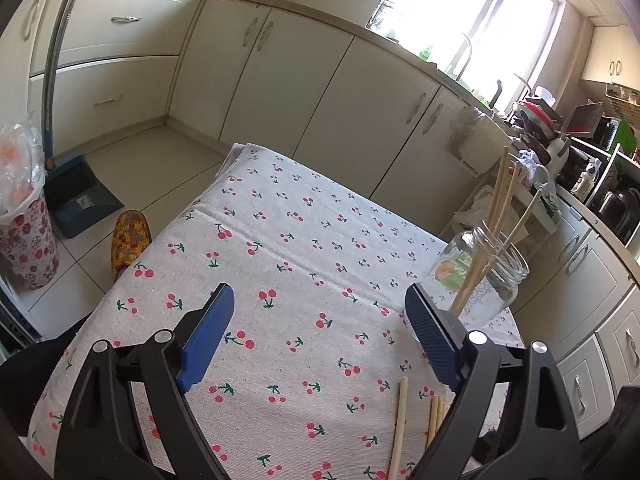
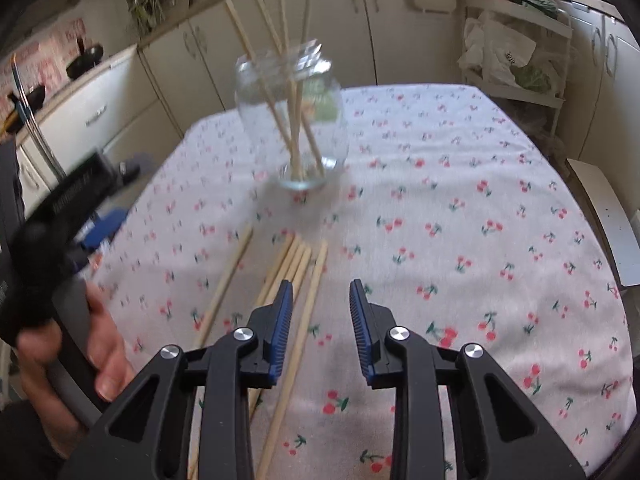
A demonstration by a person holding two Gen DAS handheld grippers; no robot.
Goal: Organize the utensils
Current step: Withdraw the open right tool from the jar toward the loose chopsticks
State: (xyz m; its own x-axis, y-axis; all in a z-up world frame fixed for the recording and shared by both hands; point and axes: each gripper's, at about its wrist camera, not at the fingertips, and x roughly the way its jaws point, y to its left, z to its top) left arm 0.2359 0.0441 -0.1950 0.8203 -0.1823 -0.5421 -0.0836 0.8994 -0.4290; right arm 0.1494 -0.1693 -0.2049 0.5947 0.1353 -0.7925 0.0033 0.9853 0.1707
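A clear glass jar (image 2: 292,120) stands on the cherry-print tablecloth (image 2: 460,216) and holds several wooden chopsticks (image 2: 280,80). More loose chopsticks (image 2: 296,264) lie on the cloth nearer to me, just left of and under my right gripper (image 2: 320,288). Its jaws stand partly open over the cloth with nothing between them. In the left wrist view the same jar (image 1: 480,276) sits just beyond the right fingertip of my left gripper (image 1: 320,296), which is wide open and empty. Ends of the loose chopsticks (image 1: 400,424) show at the bottom right.
A person's hand (image 2: 72,344) holds the left gripper's black body (image 2: 48,240) at the left of the right wrist view. Cream cabinets (image 1: 320,92) ring the table. A dustpan (image 1: 80,196), a slipper (image 1: 130,240) and a flowered bin (image 1: 24,240) sit on the floor at left.
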